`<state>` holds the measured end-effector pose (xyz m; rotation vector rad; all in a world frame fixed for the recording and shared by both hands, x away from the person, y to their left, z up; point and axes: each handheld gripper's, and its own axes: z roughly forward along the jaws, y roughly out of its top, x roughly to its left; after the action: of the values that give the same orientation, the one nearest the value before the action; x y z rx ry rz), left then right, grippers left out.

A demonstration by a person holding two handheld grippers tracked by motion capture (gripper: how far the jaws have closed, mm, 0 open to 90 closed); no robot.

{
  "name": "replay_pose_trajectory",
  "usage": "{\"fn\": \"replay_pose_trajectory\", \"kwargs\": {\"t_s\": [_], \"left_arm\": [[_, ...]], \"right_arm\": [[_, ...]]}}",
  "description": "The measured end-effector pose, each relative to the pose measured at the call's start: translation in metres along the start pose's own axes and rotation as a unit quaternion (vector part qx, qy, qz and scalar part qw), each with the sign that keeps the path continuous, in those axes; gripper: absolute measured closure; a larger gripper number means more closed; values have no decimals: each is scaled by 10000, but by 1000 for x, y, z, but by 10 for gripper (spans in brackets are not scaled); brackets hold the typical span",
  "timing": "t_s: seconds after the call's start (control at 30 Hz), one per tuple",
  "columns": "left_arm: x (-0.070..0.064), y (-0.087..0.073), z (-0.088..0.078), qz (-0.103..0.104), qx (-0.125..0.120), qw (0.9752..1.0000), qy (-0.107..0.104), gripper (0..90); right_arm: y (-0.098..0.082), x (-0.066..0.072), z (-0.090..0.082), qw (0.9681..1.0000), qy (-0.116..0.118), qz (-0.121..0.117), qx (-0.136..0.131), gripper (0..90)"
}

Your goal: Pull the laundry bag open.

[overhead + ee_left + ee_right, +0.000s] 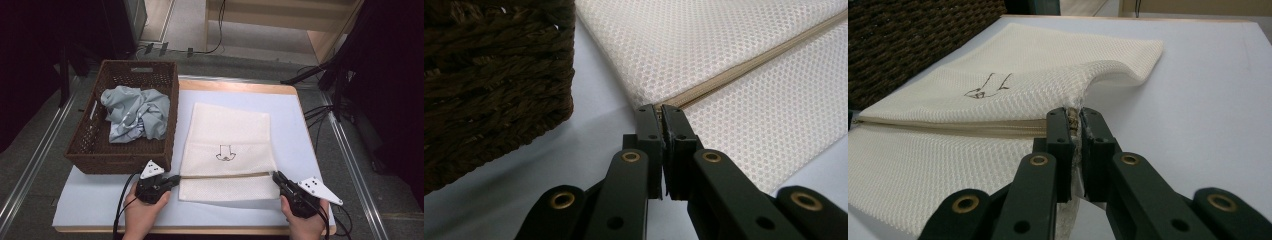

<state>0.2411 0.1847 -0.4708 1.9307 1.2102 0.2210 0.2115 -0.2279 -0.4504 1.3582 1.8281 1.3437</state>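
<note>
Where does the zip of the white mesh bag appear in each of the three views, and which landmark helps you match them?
High view: the zip runs level across the mesh bag's near part, between both grippers.
Left gripper view: it slants from the jaw tips to the upper right.
Right gripper view: it runs left from the jaw tips.
Shared landmark: the wicker basket.

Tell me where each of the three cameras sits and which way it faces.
High view: above the table's near edge, looking forward and down on the mesh laundry bag and wicker basket; both hands show.
Left gripper view: on the left gripper, facing along its jaws, shut on the zipper end.
Right gripper view: on the right gripper, shut on the bag's opposite edge.
Shared by all views: bag, zipper, basket.
</note>
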Motion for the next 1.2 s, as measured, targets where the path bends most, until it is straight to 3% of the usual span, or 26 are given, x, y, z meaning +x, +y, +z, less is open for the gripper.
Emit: {"fn": "replay_pose_trajectory", "kwargs": {"t_s": [0.47,0.63,0.73,0.87,1.0,1.1,1.2], "left_arm": [[-3,-2,-2,98,-42,9999,30,887],[-2,-2,-3,44,-68,10000,29,887],[-1,-2,-3,32,-98,9999,10,886],[-1,-2,-3,44,-97,9999,-87,867],[0,-1,-4,-21,-92,9999,-36,715],[1,0,-8,-10,-185,9998,39,649],[-1,2,-13,58,-332,9993,131,696]], "right_arm": [[-11,-3,14,9995,-285,5,139,808],[-14,-10,15,9988,-426,193,159,741],[-13,-17,11,9982,-491,349,15,681],[-12,-19,9,9990,-299,327,24,632],[-9,-12,8,9997,-149,184,36,600],[-5,-6,8,9999,-17,127,-1,605],[-5,-2,10,9998,218,47,-1,628]]}}
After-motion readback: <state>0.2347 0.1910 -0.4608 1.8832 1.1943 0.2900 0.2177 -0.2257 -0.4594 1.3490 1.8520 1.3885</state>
